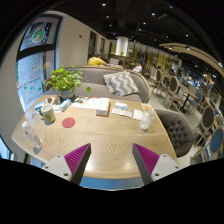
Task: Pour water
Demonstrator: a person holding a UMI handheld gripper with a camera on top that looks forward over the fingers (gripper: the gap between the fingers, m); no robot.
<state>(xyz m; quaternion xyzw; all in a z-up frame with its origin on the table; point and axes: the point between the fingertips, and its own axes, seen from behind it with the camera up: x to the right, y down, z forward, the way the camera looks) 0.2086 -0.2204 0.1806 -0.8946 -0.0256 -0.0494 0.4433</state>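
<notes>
My fingers (109, 160) are spread wide with nothing between them, the two magenta pads (75, 157) splayed out over the near edge of the round wooden table (100, 140). I am held high and well back from everything on it, so the step in hand, as I judge it, is the approach: pick out the water vessel and come in on it.

The likeliest candidates are the pale cup or jug (146, 119) on the far right of the tabletop, and a cluster of small containers (45, 112) on the left, in front of the potted plant (65, 80). To do this well I would come down low and level, line the gap between my pads up with the chosen vessel's middle, and close only once it sits squarely between them (a skewed grip on anything holding water is asking for a spill).

A red coaster (68, 123) lies left of centre, and papers or a book (104, 106) lie near the middle.

What I cannot make out: which item holds water, which is meant to receive it, whether any has a handle or lid, and what the left-hand containers really are
</notes>
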